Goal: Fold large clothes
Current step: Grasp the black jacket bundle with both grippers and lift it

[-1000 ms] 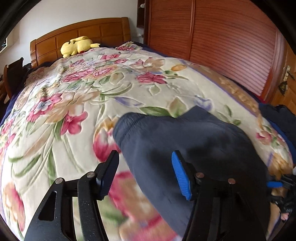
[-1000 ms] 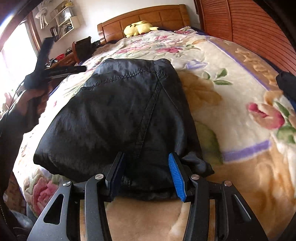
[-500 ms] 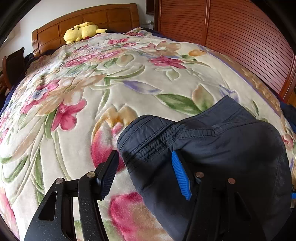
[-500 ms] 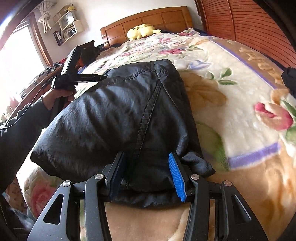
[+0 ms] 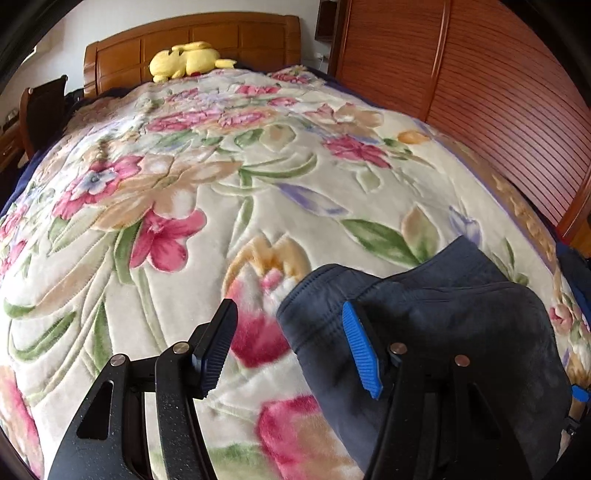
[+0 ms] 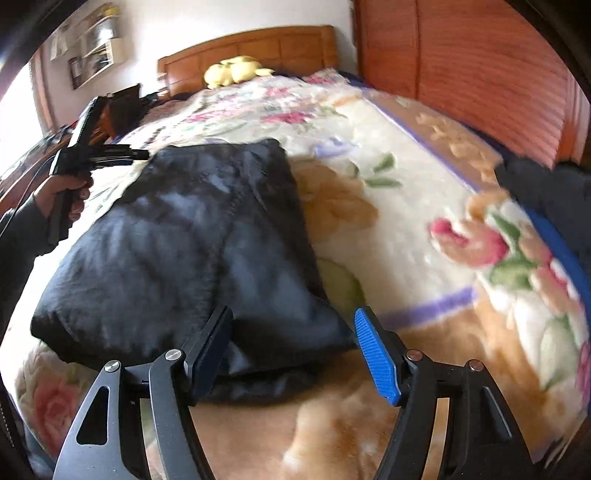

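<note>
Dark padded garment (image 6: pixel 192 251) is laid folded on the floral blanket (image 5: pixel 207 206), long axis running toward the headboard. The left gripper (image 5: pixel 288 347) is held spread over its far corner, nothing pinched. The right gripper (image 6: pixel 295 350) has just been opened, the near edge released. A final tidy seems due.

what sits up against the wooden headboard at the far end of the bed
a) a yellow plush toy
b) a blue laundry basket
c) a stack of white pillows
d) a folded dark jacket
a: a yellow plush toy lies against the wooden headboard, while the folded dark jacket rests on the floral blanket nearer the grippers.
</note>
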Motion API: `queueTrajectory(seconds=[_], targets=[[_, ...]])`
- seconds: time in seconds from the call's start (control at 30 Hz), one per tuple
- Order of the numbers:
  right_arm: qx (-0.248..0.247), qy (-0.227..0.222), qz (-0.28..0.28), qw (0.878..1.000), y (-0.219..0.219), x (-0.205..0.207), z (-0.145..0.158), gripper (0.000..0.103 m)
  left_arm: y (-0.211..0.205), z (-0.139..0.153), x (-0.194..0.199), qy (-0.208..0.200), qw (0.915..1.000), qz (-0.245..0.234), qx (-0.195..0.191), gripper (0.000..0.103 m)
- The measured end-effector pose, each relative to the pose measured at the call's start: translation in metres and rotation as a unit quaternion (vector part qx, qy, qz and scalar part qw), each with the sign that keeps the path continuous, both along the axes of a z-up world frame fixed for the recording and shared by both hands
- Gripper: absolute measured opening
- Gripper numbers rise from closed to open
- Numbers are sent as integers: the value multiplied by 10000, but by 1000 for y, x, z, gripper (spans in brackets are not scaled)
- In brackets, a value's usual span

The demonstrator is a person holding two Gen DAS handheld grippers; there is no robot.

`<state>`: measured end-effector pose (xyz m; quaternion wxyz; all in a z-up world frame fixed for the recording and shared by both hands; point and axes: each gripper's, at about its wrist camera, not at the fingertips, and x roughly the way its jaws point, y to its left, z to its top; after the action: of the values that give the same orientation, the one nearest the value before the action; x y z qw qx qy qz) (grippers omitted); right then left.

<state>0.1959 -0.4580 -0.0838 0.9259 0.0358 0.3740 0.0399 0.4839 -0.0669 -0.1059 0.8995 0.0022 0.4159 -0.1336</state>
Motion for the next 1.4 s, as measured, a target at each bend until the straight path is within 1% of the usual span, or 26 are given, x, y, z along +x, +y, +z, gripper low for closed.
queueTrajectory(seconds=[0.1, 0.23, 0.4, 0.5, 0.53, 0.57, 0.6, 0.63, 0.67, 0.73, 0.77, 0.8, 0.83, 0.87, 0.93, 1.0, 1.1, 1.27, 1.4], targets=[[258, 223, -77, 9994, -4, 5, -10, 74, -1, -14, 10, 272, 9995, -57, -140, 61], [315, 311, -240, 9987, 0, 8, -11, 77, -4, -24, 15, 359, 9993, -38, -87, 69], [453, 455, -317, 9974, 1, 18, -23, 82, 4, -34, 22, 608, 9969, -12, -500, 70], [538, 570, -269, 9966, 2, 25, -25, 83, 4, -36, 24, 676, 9959, -8, -594, 70], [596, 624, -237, 9960, 1, 27, -26, 83, 3, -36, 24, 685, 9958, -8, -601, 68], [669, 657, -216, 9954, 0, 28, -27, 83, 3, -36, 24, 704, 9952, -45, -674, 64], [735, 676, -189, 9948, -1, 29, -26, 83, 3, -36, 24, 749, 9938, -113, -812, 54], [828, 709, -154, 9939, -3, 29, -27, 80, 3, -36, 24, 787, 9928, -129, -891, 48], [904, 726, -115, 9932, -5, 30, -27, 78, 2, -35, 23, 801, 9927, -136, -894, 48], [992, 725, -29, 9924, -7, 32, -26, 68, -2, -32, 22, 779, 9939, -165, -764, 43], [1050, 713, 46, 9919, -6, 32, -26, 57, -3, -30, 21, 782, 9941, -173, -725, 42], [1158, 706, 118, 9907, -6, 30, -26, 42, -4, -28, 20, 790, 9941, -178, -724, 37], [1347, 740, 221, 9879, -6, 30, -27, 34, -4, -26, 20, 785, 9942, -179, -710, 32], [1453, 764, 256, 9861, -8, 29, -30, 31, -5, -21, 18, 755, 9947, -177, -681, 30], [1593, 745, 344, 9838, -13, 27, -32, 20, -6, -13, 12, 651, 9960, -197, -577, 24], [1862, 602, 360, 9800, -22, 22, -30, 16, -8, 0, 3, 483, 9976, -213, -458, 22], [1932, 324, 388, 9799, -28, 12, -24, 13, -8, 18, -8, 279, 9985, -223, -416, 19], [2114, -103, 418, 9765, -39, 3, -10, 11, -12, 51, -31, -111, 9989, -299, -338, 16], [1869, -482, 506, 9799, -37, 1, 8, 11, -15, 73, -46, -300, 9984, -341, -349, 15]])
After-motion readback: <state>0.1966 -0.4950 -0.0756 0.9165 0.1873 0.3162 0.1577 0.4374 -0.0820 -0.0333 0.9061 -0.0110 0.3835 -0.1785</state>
